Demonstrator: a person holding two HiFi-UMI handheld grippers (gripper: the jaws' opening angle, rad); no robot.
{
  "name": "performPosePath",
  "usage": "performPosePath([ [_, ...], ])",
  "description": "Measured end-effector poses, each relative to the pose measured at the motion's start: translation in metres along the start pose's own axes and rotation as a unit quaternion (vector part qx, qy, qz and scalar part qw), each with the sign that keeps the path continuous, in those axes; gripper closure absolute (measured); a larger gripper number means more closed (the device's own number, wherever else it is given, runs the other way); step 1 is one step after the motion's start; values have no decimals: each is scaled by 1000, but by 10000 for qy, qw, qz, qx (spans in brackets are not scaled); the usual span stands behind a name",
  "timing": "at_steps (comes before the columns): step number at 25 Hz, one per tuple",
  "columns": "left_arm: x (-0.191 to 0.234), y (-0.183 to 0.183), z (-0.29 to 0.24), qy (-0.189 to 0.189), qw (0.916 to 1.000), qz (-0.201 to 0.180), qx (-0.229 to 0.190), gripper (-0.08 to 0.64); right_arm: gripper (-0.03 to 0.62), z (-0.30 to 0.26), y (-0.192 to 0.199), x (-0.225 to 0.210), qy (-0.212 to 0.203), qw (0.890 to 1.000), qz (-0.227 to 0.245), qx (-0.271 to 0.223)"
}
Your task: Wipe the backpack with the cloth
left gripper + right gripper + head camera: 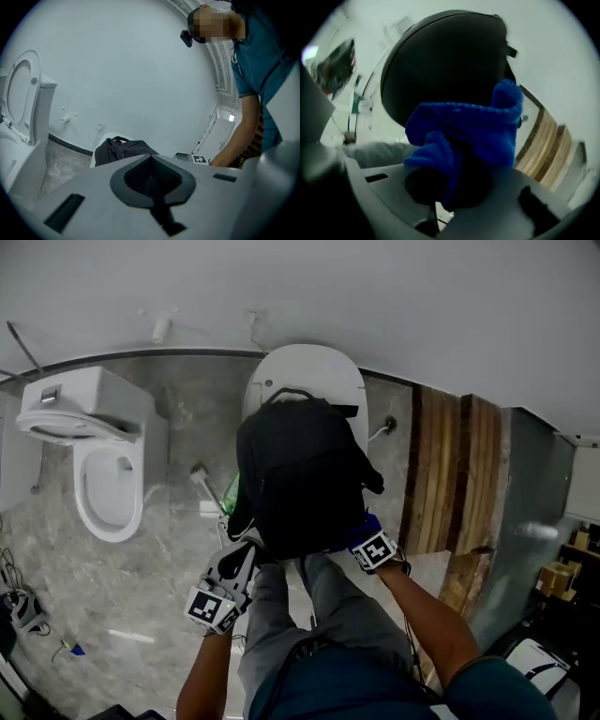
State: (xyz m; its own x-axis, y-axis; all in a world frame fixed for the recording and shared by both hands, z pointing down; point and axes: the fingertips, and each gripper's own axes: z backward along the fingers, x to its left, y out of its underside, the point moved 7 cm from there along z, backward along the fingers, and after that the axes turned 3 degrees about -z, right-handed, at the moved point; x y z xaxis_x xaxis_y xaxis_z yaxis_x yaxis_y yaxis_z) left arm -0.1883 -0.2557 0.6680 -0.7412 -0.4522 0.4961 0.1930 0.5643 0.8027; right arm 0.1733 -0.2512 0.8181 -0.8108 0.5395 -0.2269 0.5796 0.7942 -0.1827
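Seen from above, a black backpack (300, 474) stands at the centre of the frame on the closed white lid (319, 367) of a toilet set against a pale wall. A person in grey trousers (323, 610) stands at the bottom centre, holding 2 grippers up to the bag's lower edge. The right gripper (366, 532), just right of centre, is clenched on a bright blue cloth (473, 126). In its own view the cloth bunches up out of the jaws, with the dark curve of the backpack filling the upper middle right behind it. The left gripper (248, 554), at lower centre left, sits by the bag's lower left corner. Its own view shows the jaws pressed together with nothing between them, and the backpack beyond at centre left. A 2nd toilet (108, 474), seat raised, stands at the left of the frame on the grey marbled floor (56, 549). Brown wooden planks (450, 474) run down the right side.
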Motion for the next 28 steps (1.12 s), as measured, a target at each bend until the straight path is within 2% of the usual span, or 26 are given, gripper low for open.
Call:
performPosePath([
  [2, -5, -5, -12, 73, 10000, -37, 46, 555, 572, 8, 0, -13, -368, 9921, -1095, -489],
  [3, -7, -7, -18, 101, 9999, -47, 59, 555, 572, 15, -1, -15, -458, 9862, -1406, -746],
  [7, -11, -13, -38, 157, 9998, -69, 125, 555, 572, 49, -25, -20, -536, 9605, -1743, -2102],
  [10, -13, -14, -50, 142, 9997, -41, 200, 555, 572, 60, -46, -39, -635, 9426, -1815, -2731],
  [11, -14, -16, -55, 143, 9997, -34, 209, 555, 572, 65, -49, -48, -705, 9308, -1972, -2995],
  [13, -15, -20, -64, 153, 9997, -28, 187, 555, 572, 76, -55, -73, -880, 8950, -2498, -3590],
  [14, -15, -23, -68, 148, 9997, -24, 171, 555, 572, 77, -63, -86, -1001, 8821, -2699, -3729],
  [15, -15, -24, -71, 136, 9998, -20, 167, 555, 572, 74, -75, -96, -1158, 8779, -2794, -3712],
  [18, -16, -25, -78, 120, 9997, -38, 204, 555, 572, 59, -124, -118, -1535, 8767, -2894, -3523],
  [21, -16, -32, -84, 72, 9998, -6, 196, 555, 572, 74, -183, -137, -1488, 8596, -2939, -3907],
  [23, -13, -34, -85, 24, 9999, 22, 164, 555, 572, 92, -221, -140, -1309, 8553, -2769, -4179],
  [25, -10, -35, -86, -17, 9999, 33, 146, 555, 572, 109, -250, -135, -950, 8641, -2304, -4374],
  [28, -6, -37, -87, -70, 9999, 66, 74, 555, 572, 134, -282, -119, -297, 8807, -1196, -4575],
])
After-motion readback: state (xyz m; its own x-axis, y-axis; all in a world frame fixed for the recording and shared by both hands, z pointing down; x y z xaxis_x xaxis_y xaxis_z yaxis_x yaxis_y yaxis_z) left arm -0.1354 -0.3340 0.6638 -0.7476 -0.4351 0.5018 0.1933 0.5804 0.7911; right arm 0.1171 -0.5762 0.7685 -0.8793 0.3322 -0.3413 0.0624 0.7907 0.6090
